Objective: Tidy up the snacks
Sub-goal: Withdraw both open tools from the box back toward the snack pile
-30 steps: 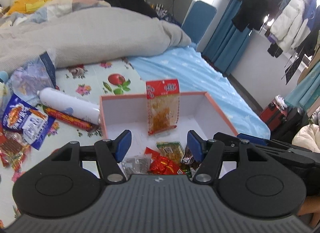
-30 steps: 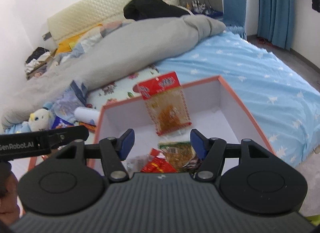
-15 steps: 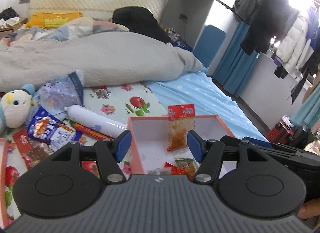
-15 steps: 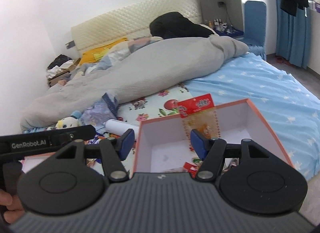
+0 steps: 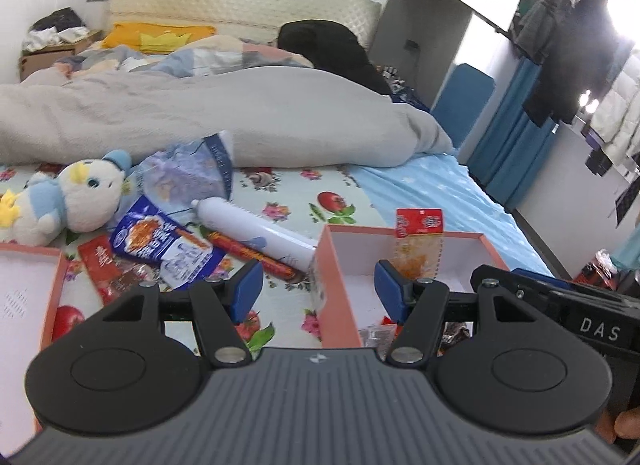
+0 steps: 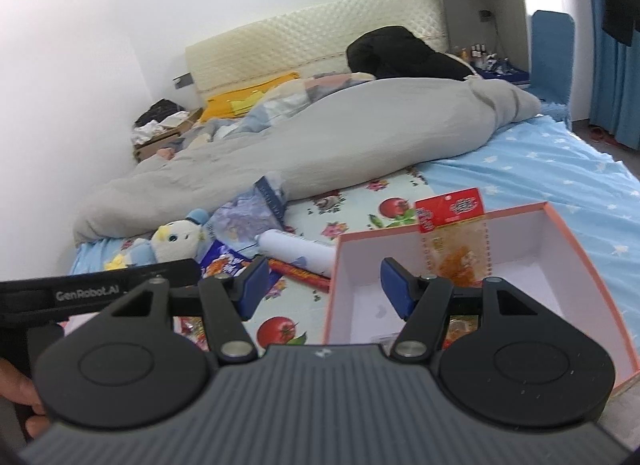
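The orange box is lying on the bed, a red-topped snack packet leaning at its 12 o'clock wall. The left tongs and right tongs are hovering open, gripping nothing.

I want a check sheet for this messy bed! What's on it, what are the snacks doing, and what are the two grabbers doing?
Surface: fruit-and-flower printed mat laid on a blue starry bedsheet.
Job's things: orange-rimmed white cardboard box with a red-topped clear snack packet leaning on its back wall; blue-and-white snack bag, long red sausage stick and white tube lie loose on the mat.
Clutter: white-and-blue plush toy, grey duvet.
Grippers: left gripper open, empty; right gripper open, empty.
Cables: nothing seen.
Surroundings: cream padded headboard, blue curtain, hanging coats.
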A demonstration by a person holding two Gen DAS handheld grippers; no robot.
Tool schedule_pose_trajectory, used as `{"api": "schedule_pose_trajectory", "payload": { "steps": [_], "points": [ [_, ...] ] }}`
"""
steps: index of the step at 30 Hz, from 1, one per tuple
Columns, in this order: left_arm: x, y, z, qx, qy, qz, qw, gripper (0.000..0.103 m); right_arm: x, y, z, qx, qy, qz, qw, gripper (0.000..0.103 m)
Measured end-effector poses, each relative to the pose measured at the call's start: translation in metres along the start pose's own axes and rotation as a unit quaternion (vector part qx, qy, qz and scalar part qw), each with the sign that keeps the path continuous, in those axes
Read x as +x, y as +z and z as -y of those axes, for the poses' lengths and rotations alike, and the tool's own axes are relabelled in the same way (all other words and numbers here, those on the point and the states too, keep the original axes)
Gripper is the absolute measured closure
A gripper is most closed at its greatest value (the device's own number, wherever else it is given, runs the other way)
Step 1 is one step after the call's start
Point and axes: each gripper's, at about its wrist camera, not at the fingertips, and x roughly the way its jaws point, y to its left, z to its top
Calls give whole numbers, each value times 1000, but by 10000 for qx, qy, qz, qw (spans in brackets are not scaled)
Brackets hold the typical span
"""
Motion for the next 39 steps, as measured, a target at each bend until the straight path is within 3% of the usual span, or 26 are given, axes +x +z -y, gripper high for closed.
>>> {"api": "schedule_pose_trajectory", "payload": {
  "steps": [26, 39],
  "points": [
    [-26, -65, -123, -864, 1037, -296, 9904, 36, 67, -72, -87, -728, 825, -839, 9904, 39],
    [2, -80, -173, -1097, 960, -443, 9883, 36, 109, -78, -98, -678, 735, -1164, 9882, 39]
  ]
}}
